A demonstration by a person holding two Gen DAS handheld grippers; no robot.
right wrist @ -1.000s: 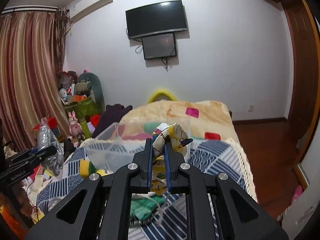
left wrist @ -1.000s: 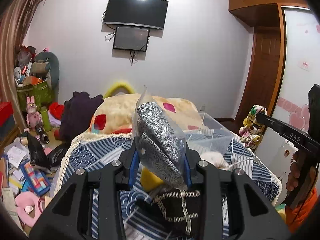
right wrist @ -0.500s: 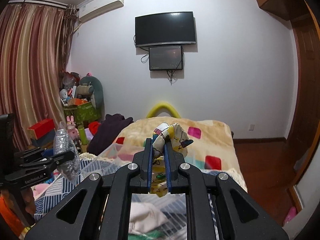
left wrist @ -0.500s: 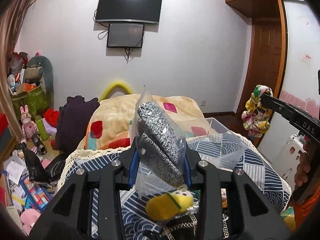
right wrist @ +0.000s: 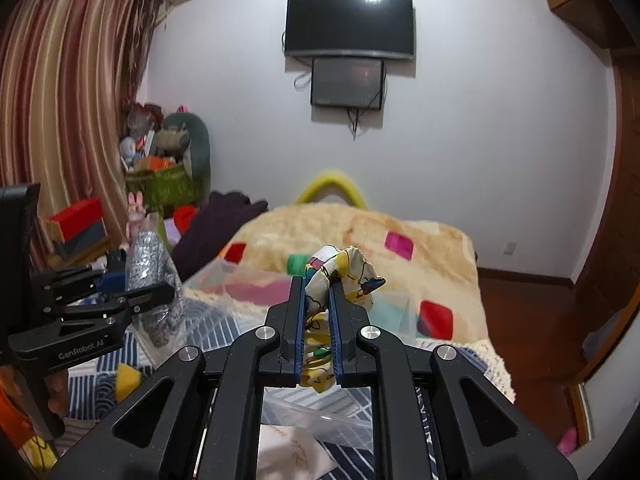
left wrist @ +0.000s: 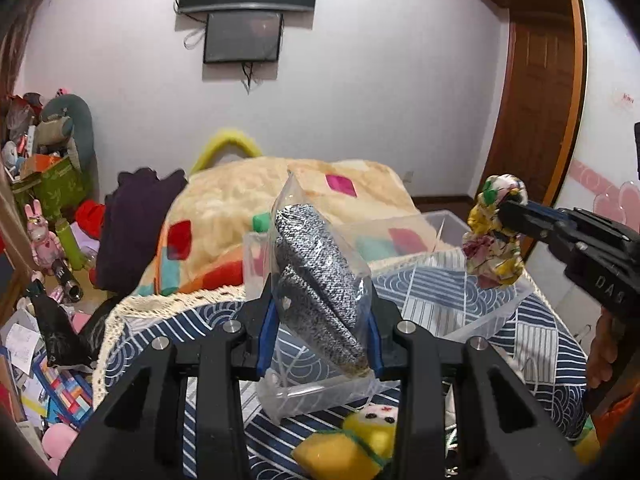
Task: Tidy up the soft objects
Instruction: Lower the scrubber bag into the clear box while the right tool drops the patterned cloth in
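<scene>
Left gripper (left wrist: 322, 320) jaws clamp bagged knit (left wrist: 320, 280), right gripper (right wrist: 318, 300) jaws pinch scrunchie (right wrist: 340, 268) — bin contents unclear.

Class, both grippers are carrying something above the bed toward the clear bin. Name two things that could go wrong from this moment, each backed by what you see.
1. The left gripper pinches the clear bag of grey knit by its slippery plastic, with much of the bag below the fingers; it might slide out.
2. The right gripper clamps only a fold of the floral cloth. In the left view it hangs near the clear bin's rim, so it might drop outside.
</scene>
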